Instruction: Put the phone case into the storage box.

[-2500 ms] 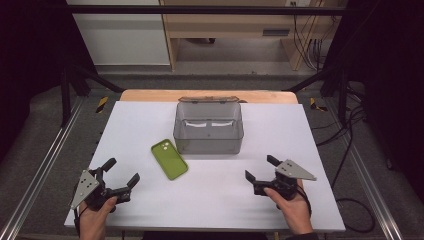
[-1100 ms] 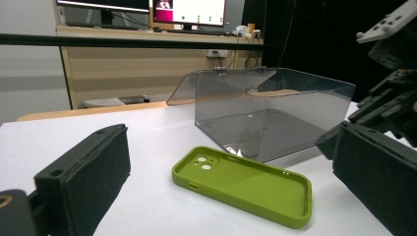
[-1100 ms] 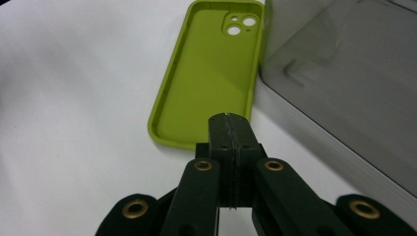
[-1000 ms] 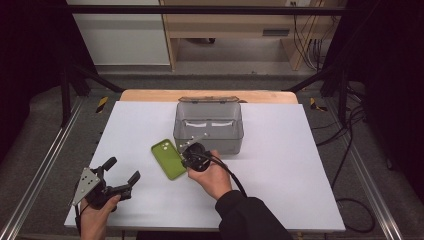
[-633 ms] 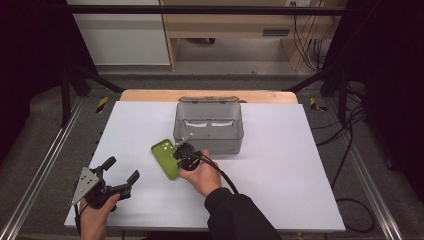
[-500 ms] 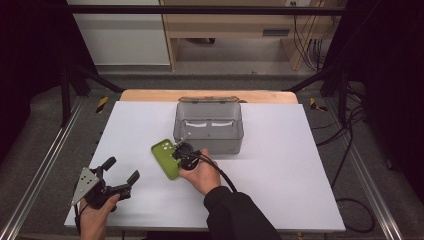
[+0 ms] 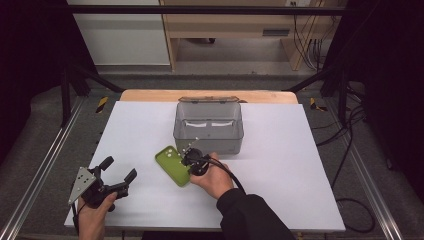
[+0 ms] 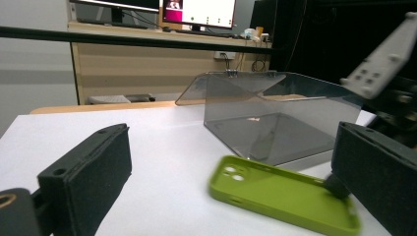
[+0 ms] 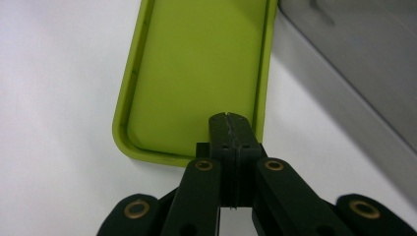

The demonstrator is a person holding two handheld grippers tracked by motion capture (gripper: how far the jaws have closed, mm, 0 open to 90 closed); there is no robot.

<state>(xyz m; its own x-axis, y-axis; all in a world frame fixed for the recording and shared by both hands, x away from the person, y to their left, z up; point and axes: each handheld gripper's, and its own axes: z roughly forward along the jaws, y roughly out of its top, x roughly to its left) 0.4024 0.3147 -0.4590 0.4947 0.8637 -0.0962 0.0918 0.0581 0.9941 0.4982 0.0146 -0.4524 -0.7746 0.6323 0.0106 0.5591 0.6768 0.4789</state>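
- Taking the clear grey box as our landmark, we start nearest the person: the left gripper sits well off from the box, toward the table's near left corner, held in a hand low over the white table.
- Its jaws stand wide apart with nothing between them; in the left gripper view the two black pads frame bare table, with the box beyond.
- Closer to the box, our right hand reaches in from the near edge, its dark sleeve trailing back toward the person.
- The right gripper has its jaws pressed together, pad against pad, with nothing clamped between them.
- In the right gripper view the closed tip sits over the near end of the green phone case, inside its raised rim; we cannot tell whether it touches the case's floor.
- The green phone case lies flat on the table just in front of the box's near left corner, hollow side up, its camera cut-out at the end away from the person.
- The box itself stands at the middle of the table, open on top, with its lid tipped back on the far side.
- Beyond the box we see the table's wooden far edge.
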